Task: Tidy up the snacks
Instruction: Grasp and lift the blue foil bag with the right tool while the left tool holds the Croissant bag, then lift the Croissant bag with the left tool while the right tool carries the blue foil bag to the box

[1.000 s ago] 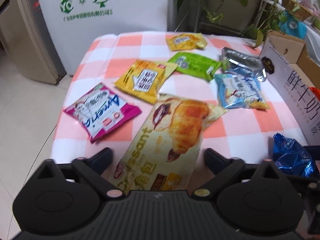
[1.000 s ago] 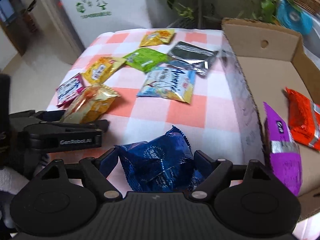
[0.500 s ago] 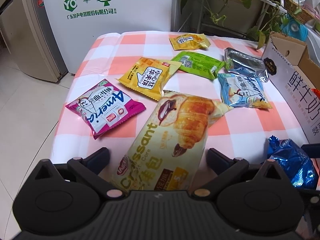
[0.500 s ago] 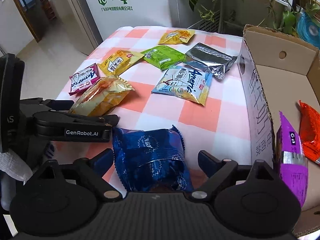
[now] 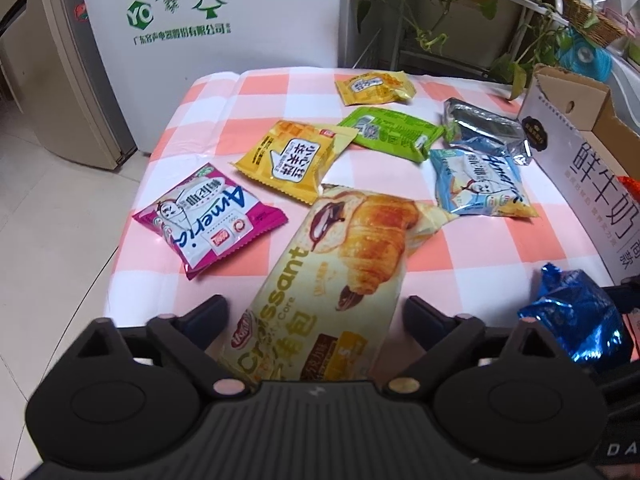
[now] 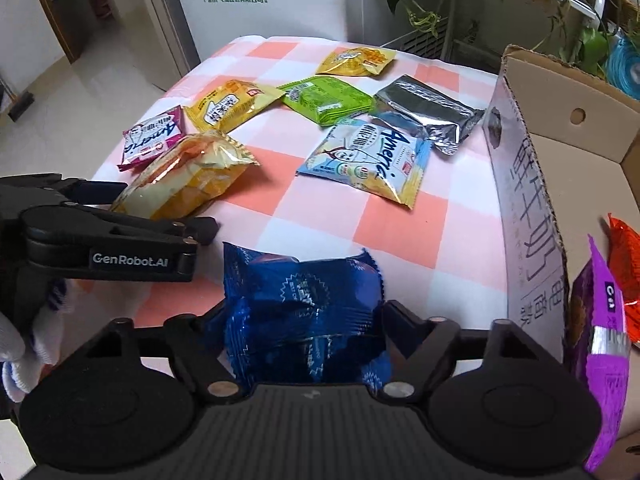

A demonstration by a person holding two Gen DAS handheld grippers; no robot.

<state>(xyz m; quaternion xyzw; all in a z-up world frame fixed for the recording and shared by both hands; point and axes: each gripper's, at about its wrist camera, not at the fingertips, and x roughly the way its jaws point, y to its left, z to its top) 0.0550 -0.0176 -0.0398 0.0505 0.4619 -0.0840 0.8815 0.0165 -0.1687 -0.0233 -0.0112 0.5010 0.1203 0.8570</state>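
Note:
My left gripper is shut on a long croissant pack and holds it over the near edge of the checked table. The pack also shows in the right wrist view, with the left gripper beside it. My right gripper is shut on a blue foil pack, which also shows in the left wrist view, just left of the cardboard box. A purple pack and an orange pack lie in the box.
Loose packs lie on the table: pink, yellow, green, small yellow, silver, light blue. A fridge, a white panel and plants stand behind.
Both grippers have risen and drawn back a little with their packs. The blue pack has straightened between the right fingers. The loose packs have not moved.

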